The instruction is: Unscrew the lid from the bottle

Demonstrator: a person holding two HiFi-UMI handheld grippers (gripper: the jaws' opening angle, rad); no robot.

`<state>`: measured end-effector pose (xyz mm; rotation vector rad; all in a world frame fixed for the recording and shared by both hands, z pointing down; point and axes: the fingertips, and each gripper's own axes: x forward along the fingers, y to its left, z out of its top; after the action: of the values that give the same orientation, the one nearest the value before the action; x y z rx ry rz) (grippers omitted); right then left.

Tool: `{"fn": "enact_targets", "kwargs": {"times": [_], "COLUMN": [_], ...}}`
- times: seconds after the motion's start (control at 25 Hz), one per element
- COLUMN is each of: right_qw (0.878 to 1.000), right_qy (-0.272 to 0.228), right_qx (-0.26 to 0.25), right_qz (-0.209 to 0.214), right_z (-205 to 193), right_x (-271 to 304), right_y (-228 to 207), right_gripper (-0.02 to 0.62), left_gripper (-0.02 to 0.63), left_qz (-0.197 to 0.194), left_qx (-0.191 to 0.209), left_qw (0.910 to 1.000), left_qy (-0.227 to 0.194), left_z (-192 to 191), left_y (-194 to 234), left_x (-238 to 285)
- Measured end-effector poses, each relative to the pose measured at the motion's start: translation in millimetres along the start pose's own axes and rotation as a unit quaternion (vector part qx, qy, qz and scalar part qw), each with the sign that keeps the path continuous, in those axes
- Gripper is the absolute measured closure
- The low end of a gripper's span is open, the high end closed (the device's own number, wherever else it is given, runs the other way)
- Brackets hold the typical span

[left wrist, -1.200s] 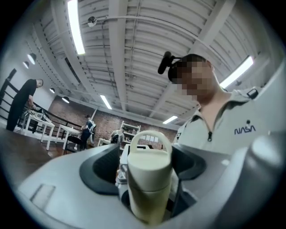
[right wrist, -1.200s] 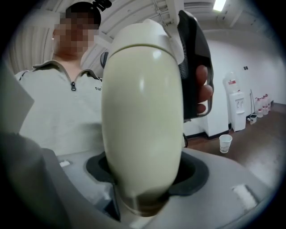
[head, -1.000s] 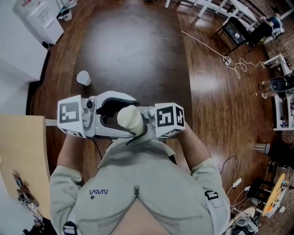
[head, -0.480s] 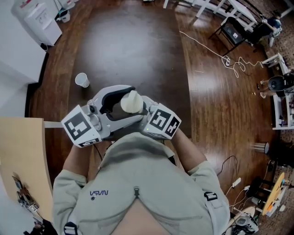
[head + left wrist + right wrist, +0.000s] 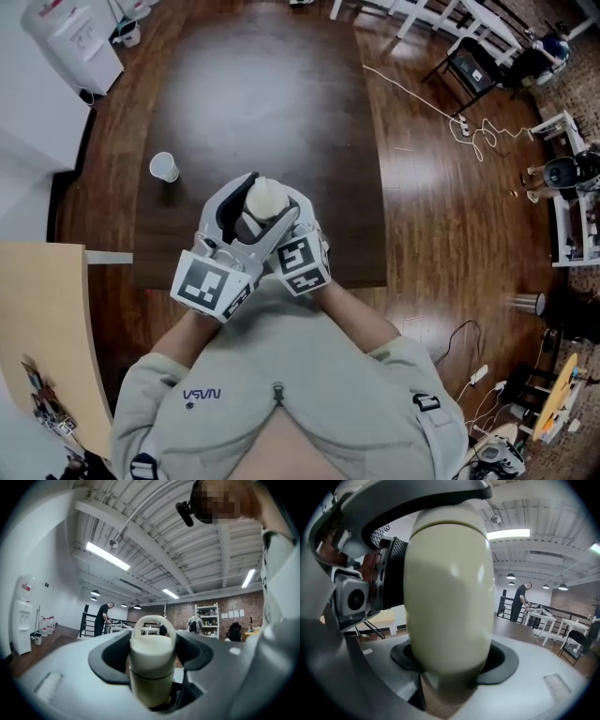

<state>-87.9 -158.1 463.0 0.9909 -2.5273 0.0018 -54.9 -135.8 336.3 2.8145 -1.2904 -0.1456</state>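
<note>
A cream bottle [image 5: 265, 197] is held up over the dark table [image 5: 262, 84] between both grippers. In the left gripper view its lid [image 5: 151, 651], topped by a loop handle [image 5: 154, 620], sits between the dark pads, and my left gripper [image 5: 152, 644] is shut on it. My right gripper [image 5: 450, 667] is shut on the bottle's body [image 5: 447, 597], which fills that view. In the head view the left gripper [image 5: 246, 199] and right gripper [image 5: 279, 223] cross around the bottle, with their marker cubes toward the person's chest.
A small paper cup [image 5: 163, 166] stands on the table's left part. A light wooden board [image 5: 42, 319] lies at the left edge, and a water dispenser [image 5: 70, 33] stands at the back left. Chairs and cables [image 5: 469, 122] are on the floor at the right.
Both grippers and the bottle have moved forward over the table. The left gripper's cube has swung from the far left toward the middle, and the right cube has turned inward beside it.
</note>
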Motion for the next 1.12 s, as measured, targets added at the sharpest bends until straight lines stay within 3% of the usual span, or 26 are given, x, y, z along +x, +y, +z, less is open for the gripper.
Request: {"fn": "enact_targets", "kwargs": {"times": [0.16,0.44,0.56,0.72,0.84,0.92,1.12], "right_qw": [1.000,0.999,0.998,0.989,0.975,0.959,0.898], "right_qy": [-0.003,0.000,-0.003,-0.008,-0.012,-0.015,-0.008], "right_qx": [0.002,0.015,0.011,-0.008,-0.016,-0.017,-0.031], "right_qz": [-0.004,0.029,0.067,0.147,0.221,0.282,0.438], "right_z": [-5,-8,-5,2,9,13,17], "right_x": [-2,0,-4,-14,-24,-35,-67], "right_y": [-5,7,17,38,56,69,96], "right_gripper": [0.291,0.292,0.291,0.291,0.291,0.291,0.291], "left_gripper": [0.304,0.301,0.298,0.253,0.244,0.241,0.235], "left_qz": [-0.001,-0.016,-0.046,-0.111,-0.173,-0.213,-0.332], "left_qx": [0.007,0.001,-0.003,-0.024,-0.054,-0.071,-0.077], "left_qw": [1.0000,0.9999,0.9989,0.9936,0.9834,0.9744,0.9402], "left_qy": [0.002,0.004,0.002,-0.003,-0.008,-0.008,0.006], "left_z": [-4,-6,-2,8,15,19,30], "left_y": [-5,-2,-6,-10,-12,-11,-21], "left_x": [5,2,-1,-12,-27,-37,-55]}}
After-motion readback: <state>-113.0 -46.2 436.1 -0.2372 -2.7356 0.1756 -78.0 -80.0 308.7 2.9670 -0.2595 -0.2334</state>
